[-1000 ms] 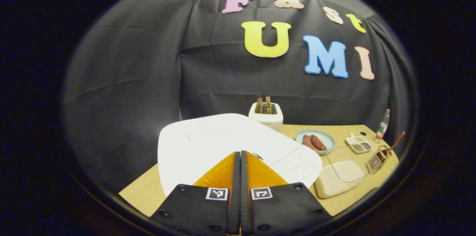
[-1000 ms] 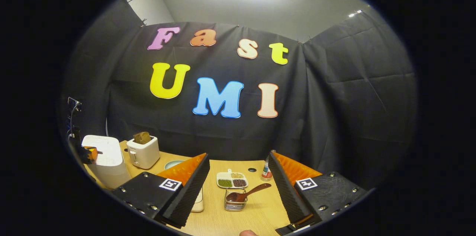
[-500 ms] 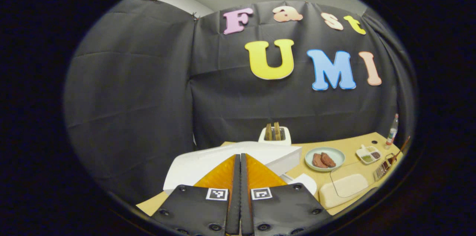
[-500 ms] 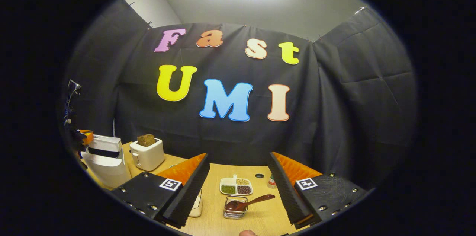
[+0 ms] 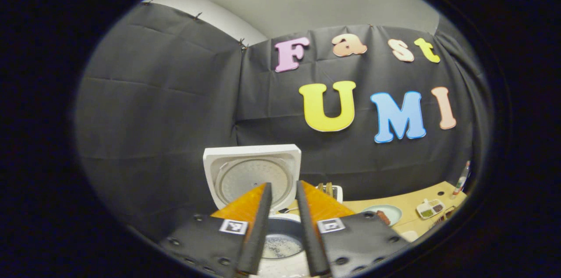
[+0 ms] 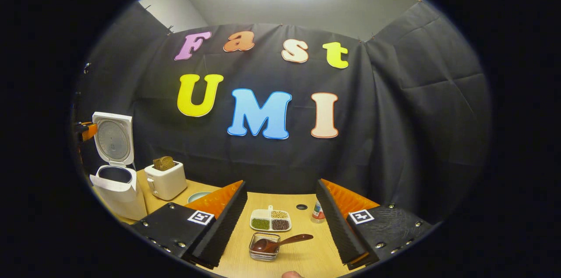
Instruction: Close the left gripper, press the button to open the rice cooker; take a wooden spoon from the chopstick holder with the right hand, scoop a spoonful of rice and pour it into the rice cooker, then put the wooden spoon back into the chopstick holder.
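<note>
The rice cooker [image 6: 115, 172] lid has just popped up, so the button part is done; my left gripper [image 5: 282, 225] has opened a little, holding nothing, and my wide-open, empty right gripper [image 6: 280, 221] now faces the wooden spoon [image 6: 280, 242] in the chopstick holder [image 6: 264, 252].

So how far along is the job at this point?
Done: the rice cooker stands open, its lid upright over the inner pot. In hand: nothing gripped; the left tool has its fingers slightly apart above the pot, and the right tool is open in front of the wooden spoon, which lies in the chopstick holder. Left: take the spoon, scoop rice, pour it in, return the spoon.
</note>
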The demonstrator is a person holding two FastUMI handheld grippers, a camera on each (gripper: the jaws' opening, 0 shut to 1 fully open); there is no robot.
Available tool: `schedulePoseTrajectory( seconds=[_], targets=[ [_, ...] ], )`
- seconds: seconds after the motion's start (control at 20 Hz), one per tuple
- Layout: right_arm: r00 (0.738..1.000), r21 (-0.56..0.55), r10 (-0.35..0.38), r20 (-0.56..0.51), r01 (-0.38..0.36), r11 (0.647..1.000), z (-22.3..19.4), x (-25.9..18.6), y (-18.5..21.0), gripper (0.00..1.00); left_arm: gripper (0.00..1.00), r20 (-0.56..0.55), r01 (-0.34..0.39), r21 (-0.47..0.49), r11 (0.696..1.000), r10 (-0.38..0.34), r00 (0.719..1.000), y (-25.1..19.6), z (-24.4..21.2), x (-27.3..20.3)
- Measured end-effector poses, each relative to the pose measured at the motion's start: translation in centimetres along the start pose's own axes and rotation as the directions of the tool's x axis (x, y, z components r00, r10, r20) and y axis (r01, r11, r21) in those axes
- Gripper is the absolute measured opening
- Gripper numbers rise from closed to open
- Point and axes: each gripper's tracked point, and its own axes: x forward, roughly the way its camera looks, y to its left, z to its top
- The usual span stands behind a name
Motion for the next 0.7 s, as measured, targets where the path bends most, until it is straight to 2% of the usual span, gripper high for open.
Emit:
schedulePoseTrajectory(
  seconds=[0.1,0.35,0.55,0.6,0.7],
  targets=[
    [1.000,0.017,0.000,-0.007,0.000,1.000,-0.5,0.8,-0.4,0.96,1.00,0.046,0.002,-0.006,1.000,-0.002,0.999,-1.2,2.4,-1.3],
    [0.999,0.041,-0.007,-0.052,0.009,0.999,-3.4,3.1,-1.8,0.96,0.98,0.145,0.014,-0.002,1.000,-0.014,0.989,-3.5,6.8,-4.8],
    [0.994,0.064,-0.017,-0.111,0.024,0.998,-6.6,4.6,-3.3,0.96,0.94,0.153,0.003,0.020,1.000,-0.006,0.988,-4.3,8.2,-6.6],
    [0.992,0.082,-0.017,-0.128,0.028,0.996,-7.4,4.9,-3.5,0.96,1.00,0.149,0.000,0.021,1.000,-0.003,0.989,-4.4,8.3,-6.8],
    [0.985,0.123,-0.018,-0.171,0.039,0.992,-9.5,5.5,-4.0,0.96,0.98,0.140,-0.009,0.025,1.000,0.005,0.990,-4.6,8.3,-7.2]
  ],
)
